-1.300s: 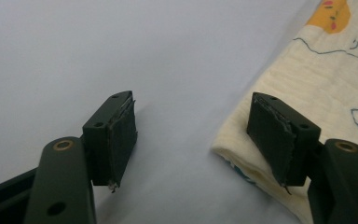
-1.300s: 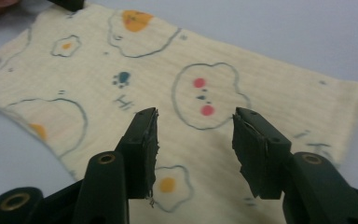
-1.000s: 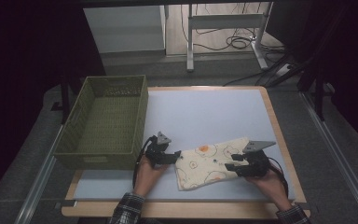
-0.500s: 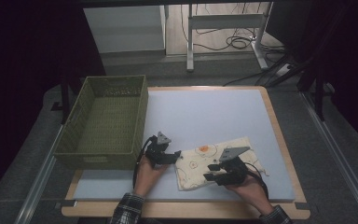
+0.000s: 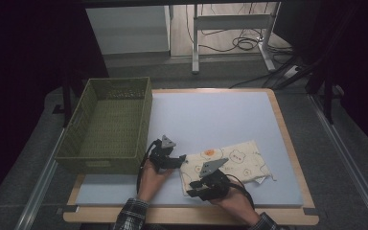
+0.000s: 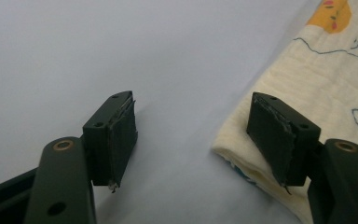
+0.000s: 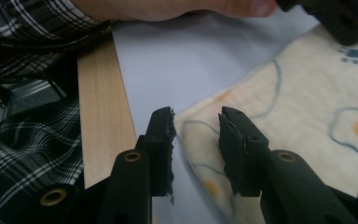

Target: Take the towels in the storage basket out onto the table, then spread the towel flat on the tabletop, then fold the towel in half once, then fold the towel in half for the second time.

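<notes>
- cloth [image 5: 225, 165] lies flat on the desk [image 5: 211, 115], near the front edge and right of the basket [image 5: 108, 127]; its left edge sits between the jaws of the left tongs [image 6: 193, 135], which stand open, one jaw on the fabric and one on bare desk, so closing them may pinch only a thin fold that slips out.
- right tongs [image 7: 196, 140] have just been closing around the near corner of the cloth, the pads not yet pressing it; they may shut beside the corner and catch nothing.
- uneven grips could drag or bunch the cloth instead of lifting it cleanly.
</notes>
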`<state>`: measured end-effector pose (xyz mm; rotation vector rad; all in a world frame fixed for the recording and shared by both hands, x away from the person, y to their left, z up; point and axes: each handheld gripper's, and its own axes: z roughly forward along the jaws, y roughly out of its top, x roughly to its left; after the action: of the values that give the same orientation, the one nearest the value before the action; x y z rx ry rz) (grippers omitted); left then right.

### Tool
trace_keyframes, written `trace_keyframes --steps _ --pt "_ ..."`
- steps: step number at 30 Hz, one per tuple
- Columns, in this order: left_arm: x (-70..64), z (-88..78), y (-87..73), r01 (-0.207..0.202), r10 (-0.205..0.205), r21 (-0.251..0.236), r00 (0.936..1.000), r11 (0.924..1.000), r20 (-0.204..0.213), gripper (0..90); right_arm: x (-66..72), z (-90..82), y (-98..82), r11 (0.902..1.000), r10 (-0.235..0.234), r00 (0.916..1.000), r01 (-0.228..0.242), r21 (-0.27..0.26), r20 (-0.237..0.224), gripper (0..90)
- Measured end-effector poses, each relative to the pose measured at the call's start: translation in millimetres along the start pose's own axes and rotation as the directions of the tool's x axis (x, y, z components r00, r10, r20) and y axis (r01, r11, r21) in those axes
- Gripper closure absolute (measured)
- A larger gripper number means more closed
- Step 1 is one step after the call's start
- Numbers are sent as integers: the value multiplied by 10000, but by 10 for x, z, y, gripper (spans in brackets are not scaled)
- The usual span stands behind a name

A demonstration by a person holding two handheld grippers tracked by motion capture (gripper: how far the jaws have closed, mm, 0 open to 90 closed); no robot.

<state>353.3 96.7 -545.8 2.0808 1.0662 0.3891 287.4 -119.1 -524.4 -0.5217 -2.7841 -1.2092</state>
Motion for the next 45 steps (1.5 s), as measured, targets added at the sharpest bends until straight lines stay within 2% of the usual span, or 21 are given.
trace_keyframes --steps 5,11,13,15,17,18,21,24,25,26,27,28,29,30,37,45 --pt "0 -1 0 -3 3 7 10000 10000 0 327 51 102 35 9997 -186 9997 183 153 187 613" --pt "0 1 -1 4 -4 -16 10000 10000 -1 327 116 151 48 9972 -690 9958 671 327 609 611" --pt "0 1 -1 7 -7 -15 10000 10000 0 327 147 158 41 9948 -976 9902 942 376 996 683" --pt "1 1 -1 8 -8 -12 10000 10000 4 327 180 166 35 9912 -1304 9809 1253 437 1447 735" --pt "1 1 0 16 -16 -8 10000 10000 10 327 188 168 34 9909 -1328 9784 1273 442 1584 784" --pt "1 1 0 14 -14 -8 10000 10000 10 328 182 163 34 9921 -1232 9796 1178 433 1585 828" --pt "4 -2 -1 3 -3 -46 10000 10000 -49 342 138 154 24 9953 -959 9854 928 291 1409 853" --pt "5 -15 -1 35 -35 -62 9999 10000 -109 418 105 146 12 9977 -684 9904 673 126 1202 857" --pt "3 -20 -4 -96 98 -148 9999 9998 119 469 102 145 11 9979 -654 9908 645 115 1186 857" --pt "-5 -23 -4 -224 227 -153 9994 9996 248 577 102 144 10 9980 -631 9909 622 110 1186 858" --pt "-22 -25 -5 -447 455 -179 9977 9988 505 642 103 144 11 9980 -635 9908 626 112 1193 858" --pt "-38 -26 -4 -523 534 -181 9964 9985 664 757 106 145 14 9978 -654 9905 644 127 1210 859" --pt "-56 -26 -3 -522 533 -166 9956 9985 771 818 109 145 18 9978 -656 9903 643 151 1222 859" --pt "-77 -30 -2 -493 504 -163 9964 9986 682 869 112 146 24 9978 -657 9903 639 182 1223 860" --pt "-141 -130 6 -589 590 -107 9982 9982 92 895 110 192 91 9984 -556 9952 551 87 810 861" --pt "-141 -303 94 -577 575 -470 9983 9972 -45 893 184 139 241 9963 -778 9946 800 -305 686 860"
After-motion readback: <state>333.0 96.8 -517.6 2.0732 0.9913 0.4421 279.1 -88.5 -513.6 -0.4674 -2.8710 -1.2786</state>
